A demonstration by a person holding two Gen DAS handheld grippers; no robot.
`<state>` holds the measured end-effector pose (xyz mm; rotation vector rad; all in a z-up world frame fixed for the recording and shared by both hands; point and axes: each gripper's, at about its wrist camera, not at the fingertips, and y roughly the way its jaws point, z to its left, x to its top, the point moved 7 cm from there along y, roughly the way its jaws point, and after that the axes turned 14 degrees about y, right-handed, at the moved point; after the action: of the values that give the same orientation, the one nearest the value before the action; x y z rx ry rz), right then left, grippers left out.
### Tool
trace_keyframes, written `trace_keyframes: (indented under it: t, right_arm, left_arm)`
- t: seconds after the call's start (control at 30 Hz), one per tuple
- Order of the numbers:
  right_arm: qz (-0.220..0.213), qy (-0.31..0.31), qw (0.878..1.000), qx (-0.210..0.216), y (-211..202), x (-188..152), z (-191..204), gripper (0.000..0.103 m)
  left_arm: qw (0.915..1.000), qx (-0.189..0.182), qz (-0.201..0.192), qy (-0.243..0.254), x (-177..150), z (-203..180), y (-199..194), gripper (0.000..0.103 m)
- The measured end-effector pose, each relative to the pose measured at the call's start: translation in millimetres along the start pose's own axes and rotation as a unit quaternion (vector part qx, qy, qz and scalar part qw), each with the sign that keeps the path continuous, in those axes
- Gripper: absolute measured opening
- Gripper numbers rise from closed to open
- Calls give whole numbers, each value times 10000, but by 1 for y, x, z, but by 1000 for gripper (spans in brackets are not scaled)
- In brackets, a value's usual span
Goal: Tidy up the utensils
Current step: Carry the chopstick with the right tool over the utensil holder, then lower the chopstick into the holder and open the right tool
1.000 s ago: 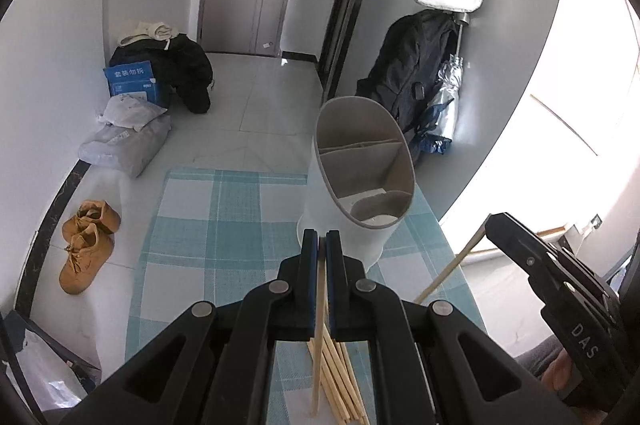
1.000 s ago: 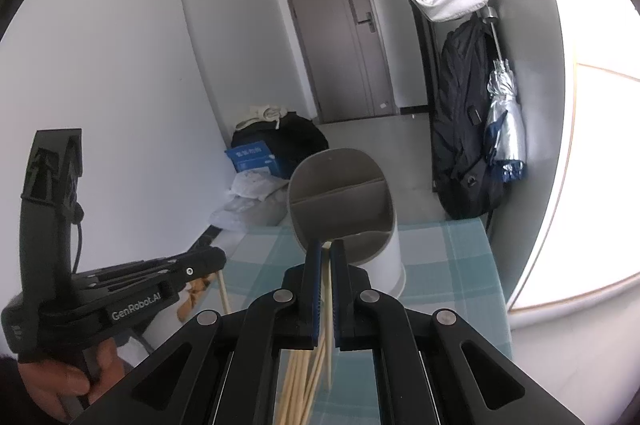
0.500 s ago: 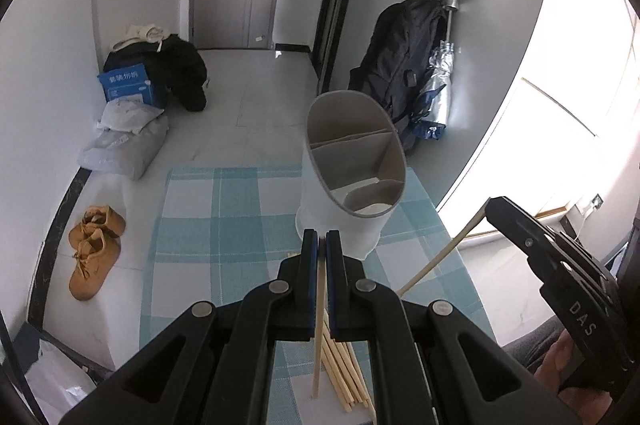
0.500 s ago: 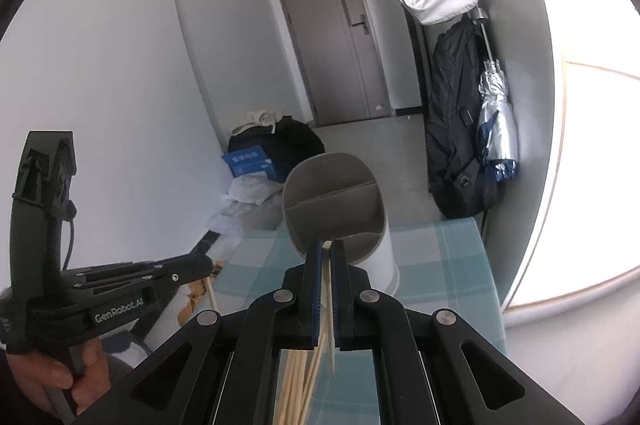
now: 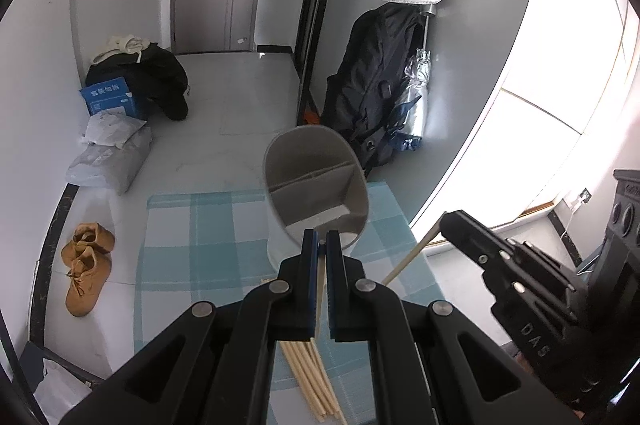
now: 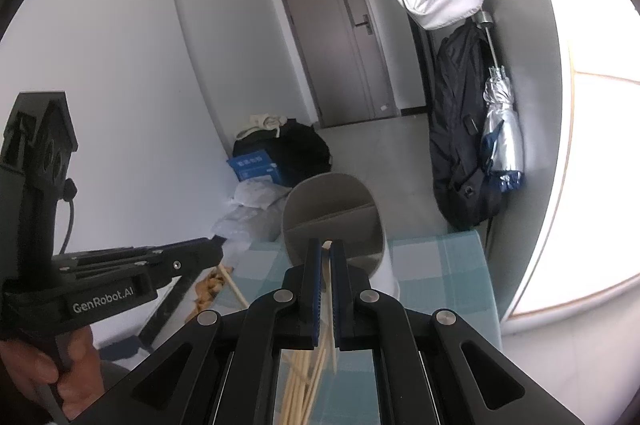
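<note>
**Both grippers pinch a chopstick before the holder**

The left gripper is closed narrowly on one chopstick, whose top end is hidden between the pads. The right gripper likewise clamps a chopstick, its tip just showing above the pads. The holder stands right ahead of both, its base hidden behind the fingers. Loose chopsticks lie on the desk below, partly hidden by the gripper bodies and cut off at the frame's edge.
</note>
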<state>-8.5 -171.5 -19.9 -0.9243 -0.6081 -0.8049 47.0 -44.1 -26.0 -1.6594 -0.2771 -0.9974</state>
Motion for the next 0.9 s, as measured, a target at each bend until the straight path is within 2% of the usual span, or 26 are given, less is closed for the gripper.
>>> trace_keyframes:
  t: [0.2,0.47,0.73,0.9]
  right_arm:
    - [-66,-79,9999,88,-8,32,10,3]
    - [-328,-264,9989,221,-13,94,33,3]
    - [-548,-559,9966,260,-1,145,61,3]
    - [-532,-693,9958,277,22,160,69,3]
  left_arm:
    - [9999,-107,-122,-33,31,3,-11,0]
    - [9989,-176,-387,-197,82,17,-20,0]
    - [9970,-186,-691,-298,131,36,-27,0]
    - [9973,-89,-684,-242,143,47,-12,0]
